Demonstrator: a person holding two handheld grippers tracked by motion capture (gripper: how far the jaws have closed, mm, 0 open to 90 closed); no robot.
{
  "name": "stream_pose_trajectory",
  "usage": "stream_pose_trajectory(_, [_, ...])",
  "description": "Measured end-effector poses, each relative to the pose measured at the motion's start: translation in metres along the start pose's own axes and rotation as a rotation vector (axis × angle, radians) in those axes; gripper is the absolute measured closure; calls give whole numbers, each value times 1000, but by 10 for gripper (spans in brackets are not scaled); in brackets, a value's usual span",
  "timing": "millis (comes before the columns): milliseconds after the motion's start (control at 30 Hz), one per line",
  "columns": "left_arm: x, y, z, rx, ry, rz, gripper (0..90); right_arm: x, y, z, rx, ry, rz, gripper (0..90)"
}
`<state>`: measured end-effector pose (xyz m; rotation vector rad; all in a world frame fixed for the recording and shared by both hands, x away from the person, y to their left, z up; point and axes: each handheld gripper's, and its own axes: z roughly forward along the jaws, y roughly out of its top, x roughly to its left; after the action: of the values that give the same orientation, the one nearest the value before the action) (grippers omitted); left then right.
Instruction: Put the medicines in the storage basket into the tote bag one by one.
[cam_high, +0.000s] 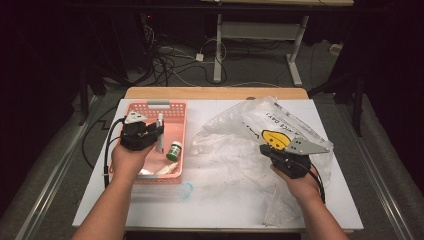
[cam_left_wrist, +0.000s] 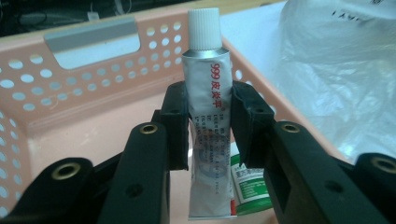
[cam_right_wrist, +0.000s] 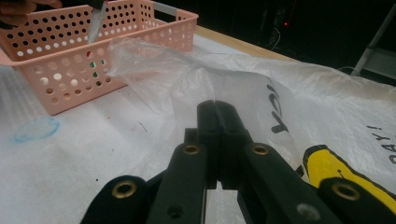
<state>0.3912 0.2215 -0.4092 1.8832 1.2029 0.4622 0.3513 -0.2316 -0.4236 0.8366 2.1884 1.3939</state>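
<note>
Jaws of our left gripper pinch the ointment tube; it may slip, being smooth, while our right gripper clamps the plastic bag at centre frame.

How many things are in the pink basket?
3 that I can see: a tube gripped upright by the left gripper, a green bottle, and a white tube lying at the basket's near edge. More may hide.

Black jaws, brass-ringed screw holes
</note>
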Motion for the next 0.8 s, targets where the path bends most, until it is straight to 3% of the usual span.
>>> stream_pose_trajectory(333, [-18, -8, -11, -3, -21, 37, 672, 1, 1, -1, -2, 1, -5, 900])
stream_pose_trajectory(467, [-25, -13, -16, -30, -20, 66, 672, 3, 2, 0, -6, 7, -4, 900])
stream_pose_trajectory(633, [-29, -18, -22, -68, -35, 61, 672, 6, 2, 1, 1, 10, -9, 900])
stream_pose_trajectory(800, [-29, -19, -24, -76, -45, 67, 673, 7, 2, 1, -1, 11, -9, 900])
